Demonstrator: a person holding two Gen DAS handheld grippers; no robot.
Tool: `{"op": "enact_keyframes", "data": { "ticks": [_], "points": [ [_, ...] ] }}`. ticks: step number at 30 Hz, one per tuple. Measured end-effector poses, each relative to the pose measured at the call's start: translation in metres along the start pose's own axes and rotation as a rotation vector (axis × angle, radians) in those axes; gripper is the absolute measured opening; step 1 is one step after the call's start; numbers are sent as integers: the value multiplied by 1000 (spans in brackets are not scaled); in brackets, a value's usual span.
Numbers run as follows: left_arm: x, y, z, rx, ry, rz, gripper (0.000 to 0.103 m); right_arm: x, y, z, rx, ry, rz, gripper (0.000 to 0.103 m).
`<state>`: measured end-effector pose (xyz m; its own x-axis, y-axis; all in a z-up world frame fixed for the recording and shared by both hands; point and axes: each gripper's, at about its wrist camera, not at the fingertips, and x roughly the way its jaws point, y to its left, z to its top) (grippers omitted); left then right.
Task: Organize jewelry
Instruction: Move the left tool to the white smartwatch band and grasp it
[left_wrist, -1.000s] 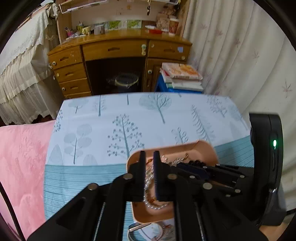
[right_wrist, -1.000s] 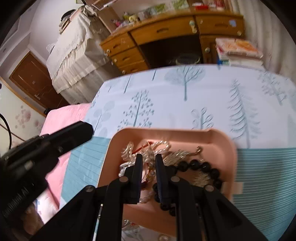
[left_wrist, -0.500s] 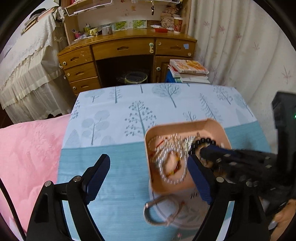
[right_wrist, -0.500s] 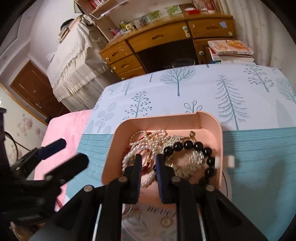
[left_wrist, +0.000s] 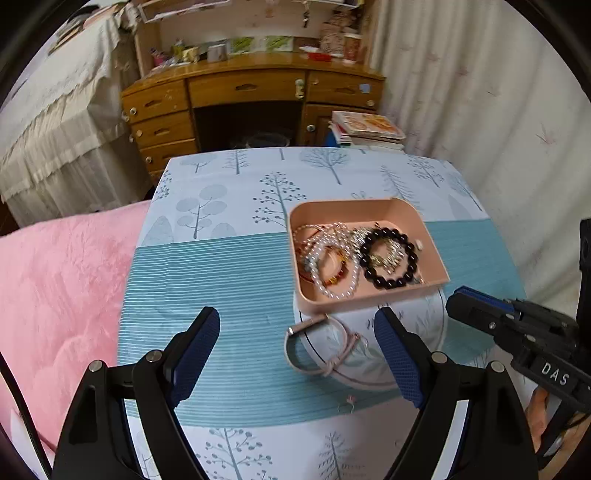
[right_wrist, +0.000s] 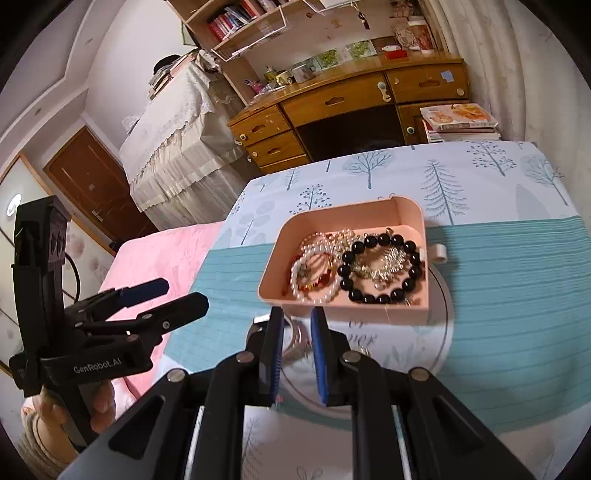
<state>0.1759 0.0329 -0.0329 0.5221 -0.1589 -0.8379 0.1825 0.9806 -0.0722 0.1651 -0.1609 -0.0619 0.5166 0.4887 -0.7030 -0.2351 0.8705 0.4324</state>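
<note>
Pink rectangular plastic tray (left_wrist: 369, 295) holds the jewelry: white pearl strands (left_wrist: 332, 266) at its 9 o'clock side, black round-bead bracelet (left_wrist: 389, 258) at 3, a silvery chain inside that loop. Tray rests on a white round lid (left_wrist: 424, 325) on the tree-print counter (left_wrist: 229, 266). A pale cord bracelet with metal bar (left_wrist: 317, 347) lies at the tray's 7 o'clock, outside it. Left tool (left_wrist: 297, 354) spread wide, empty; right tool (right_wrist: 297, 332) pressed together, holding nothing. Likely step: collecting the stray bracelet. Next move needs a low pinch on thin cord.

On a tree-print tablecloth (left_wrist: 221, 266): 1 pink tray (left_wrist: 432, 254), 1 black bead bracelet (left_wrist: 388, 282), 1 white pearl bracelet (left_wrist: 332, 291), 1 round plate (left_wrist: 439, 317), 1 pale bangle (left_wrist: 295, 360), 2 handheld grippers, left gripper (left_wrist: 297, 350) and right gripper (right_wrist: 297, 332).
</note>
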Motion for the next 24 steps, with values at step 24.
{"op": "enact_keyframes", "data": {
  "ticks": [24],
  "points": [
    [17,-27,-45,271,-55,-98,72,8,-11,-37,-76,72,-47,15]
  ]
}}
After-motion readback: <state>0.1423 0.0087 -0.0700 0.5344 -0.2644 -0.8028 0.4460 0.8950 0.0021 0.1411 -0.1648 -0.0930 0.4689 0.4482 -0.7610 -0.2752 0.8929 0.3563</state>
